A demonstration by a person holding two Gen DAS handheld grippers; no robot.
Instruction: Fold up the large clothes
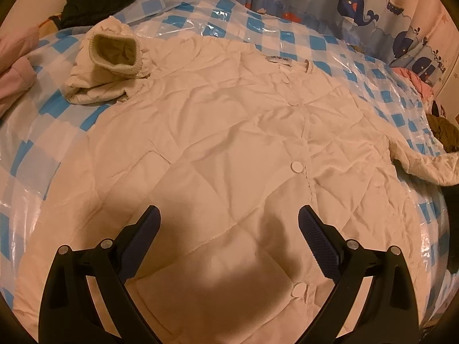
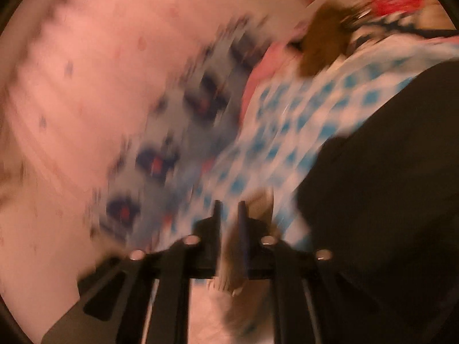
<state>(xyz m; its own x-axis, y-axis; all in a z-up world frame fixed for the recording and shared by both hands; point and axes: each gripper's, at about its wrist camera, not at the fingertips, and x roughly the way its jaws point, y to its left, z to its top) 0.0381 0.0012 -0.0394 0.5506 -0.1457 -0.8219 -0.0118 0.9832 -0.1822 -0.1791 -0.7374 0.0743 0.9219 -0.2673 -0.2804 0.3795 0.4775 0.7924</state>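
A cream quilted jacket (image 1: 229, 143) lies spread front-up on a blue-and-white checked plastic sheet (image 1: 258, 34), snaps down its middle. Its left sleeve (image 1: 112, 66) is folded in at the top left, cuff opening facing me. Its right sleeve (image 1: 424, 166) stretches off to the right edge. My left gripper (image 1: 229, 215) hovers open and empty over the jacket's lower part. In the blurred right wrist view my right gripper (image 2: 229, 209) is shut on cream fabric of the jacket (image 2: 232, 272), with the checked sheet (image 2: 287, 132) behind.
A whale-print curtain (image 1: 358, 3) hangs behind the bed. Dark clothing (image 1: 86, 3) lies at the far left, pink cloth (image 1: 11, 68) at the left edge, an olive garment (image 1: 444, 134) at the right. A dark mass (image 2: 387, 172) fills the right wrist view's right side.
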